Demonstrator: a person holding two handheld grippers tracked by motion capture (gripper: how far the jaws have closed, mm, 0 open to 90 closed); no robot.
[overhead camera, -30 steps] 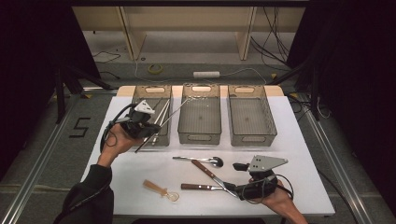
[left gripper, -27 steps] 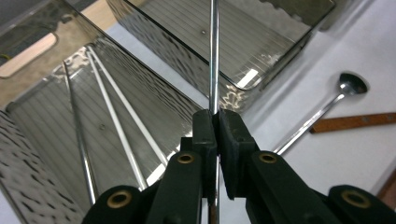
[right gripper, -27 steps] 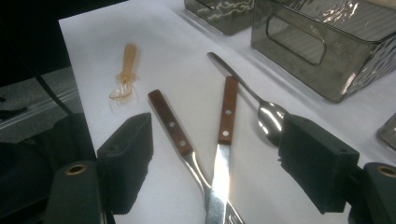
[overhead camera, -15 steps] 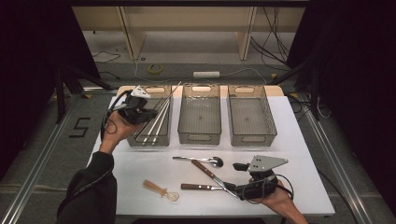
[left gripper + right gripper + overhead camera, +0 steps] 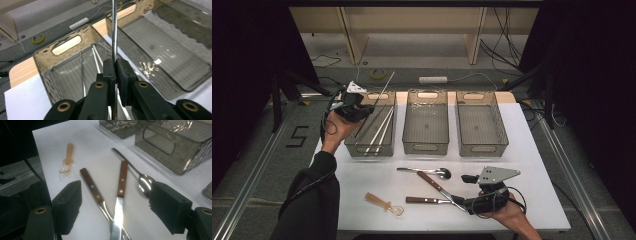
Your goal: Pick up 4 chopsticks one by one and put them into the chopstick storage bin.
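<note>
My left gripper [image 5: 364,106] is shut on a thin metal rod [image 5: 385,86], which slants up over the left smoky bin [image 5: 370,150]. In the left gripper view the rod [image 5: 114,30] is pinched between the closed pads [image 5: 109,71], above the bin's rim [image 5: 45,53]. Several similar rods [image 5: 380,131] lie inside that bin. My right gripper [image 5: 467,191] rests at the table's front right. Its jaws stand open either side of two wooden-handled knives [image 5: 122,182] [image 5: 91,186] that cross at the blades. A steel spoon [image 5: 145,182] lies by the right jaw.
A middle bin [image 5: 426,148] and a right bin [image 5: 482,150] stand in a row behind the cutlery. A small amber plastic spoon [image 5: 384,204] lies near the front left of the white mat. Cables and shelving run beyond the table's far edge.
My left hand has carried the rod away from me and to the left, to the far left corner of the left bin. The right gripper has stayed put.
</note>
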